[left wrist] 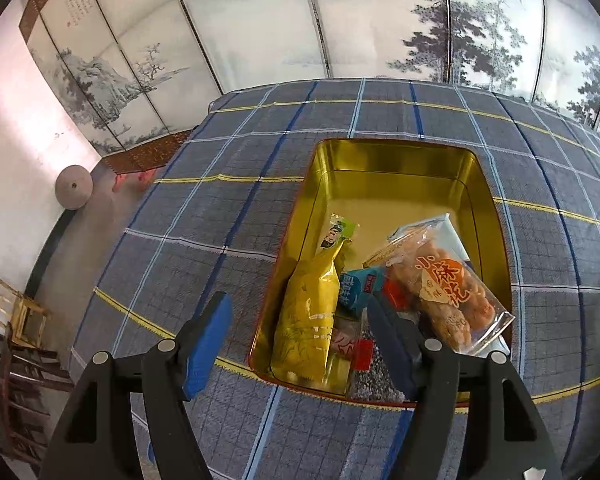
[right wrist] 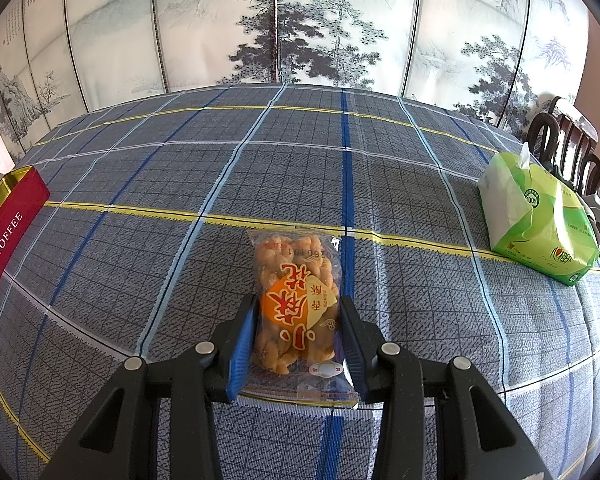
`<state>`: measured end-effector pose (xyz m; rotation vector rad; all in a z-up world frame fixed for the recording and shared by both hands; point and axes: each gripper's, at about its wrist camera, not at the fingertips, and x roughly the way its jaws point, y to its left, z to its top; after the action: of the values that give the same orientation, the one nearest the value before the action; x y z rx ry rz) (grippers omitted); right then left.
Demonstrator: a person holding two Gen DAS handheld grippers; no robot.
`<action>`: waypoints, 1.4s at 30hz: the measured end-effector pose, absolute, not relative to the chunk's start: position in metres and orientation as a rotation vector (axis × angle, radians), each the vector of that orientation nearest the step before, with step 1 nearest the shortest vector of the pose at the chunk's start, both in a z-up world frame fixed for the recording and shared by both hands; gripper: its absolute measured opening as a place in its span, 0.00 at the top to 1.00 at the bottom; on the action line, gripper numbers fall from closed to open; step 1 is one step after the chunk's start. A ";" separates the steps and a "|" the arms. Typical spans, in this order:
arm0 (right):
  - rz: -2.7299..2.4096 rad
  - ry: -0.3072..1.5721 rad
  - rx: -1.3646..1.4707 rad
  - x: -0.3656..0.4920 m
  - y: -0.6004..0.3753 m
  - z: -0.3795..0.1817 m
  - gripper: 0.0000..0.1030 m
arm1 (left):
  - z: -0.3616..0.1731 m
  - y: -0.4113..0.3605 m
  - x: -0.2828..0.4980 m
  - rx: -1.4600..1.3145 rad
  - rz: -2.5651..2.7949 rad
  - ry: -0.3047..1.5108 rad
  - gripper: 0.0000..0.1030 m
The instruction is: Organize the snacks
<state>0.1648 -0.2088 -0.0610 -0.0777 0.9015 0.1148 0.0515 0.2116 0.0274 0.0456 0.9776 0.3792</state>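
A gold-lined tin [left wrist: 396, 160] stands on the plaid tablecloth and holds several snacks: a yellow packet [left wrist: 306, 316], a blue packet [left wrist: 358, 286] and a clear bag of fried twists [left wrist: 446, 292]. My left gripper [left wrist: 300, 340] is open and empty over the tin's near left corner. In the right wrist view a second clear bag of fried twists [right wrist: 296, 308] lies on the cloth. My right gripper [right wrist: 298, 334] has its fingers on both sides of this bag, touching it. The tin's red outer wall [right wrist: 4, 236] shows at the far left.
A green tissue pack [right wrist: 536, 216] sits at the table's right side. Dark wooden chairs [right wrist: 572, 148] stand beyond the right edge. A painted folding screen [left wrist: 260, 20] stands behind the table. Wooden chairs [left wrist: 16, 320] stand on the floor at left.
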 end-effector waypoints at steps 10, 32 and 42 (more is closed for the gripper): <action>0.115 0.901 -0.077 0.165 -0.209 -0.061 0.60 | 0.037 0.215 0.037 0.017 0.390 0.963 0.33; 0.068 0.901 -0.069 0.162 -0.206 -0.059 0.62 | 0.036 0.217 0.013 0.005 0.412 0.959 0.26; 0.033 0.921 -0.051 0.157 -0.201 -0.056 0.62 | 0.032 0.214 0.011 -0.021 0.402 0.962 0.26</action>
<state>0.1566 -0.2010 -0.0560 -0.0510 0.9208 0.0335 0.0107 0.2139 0.0320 -0.0214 0.9618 0.4024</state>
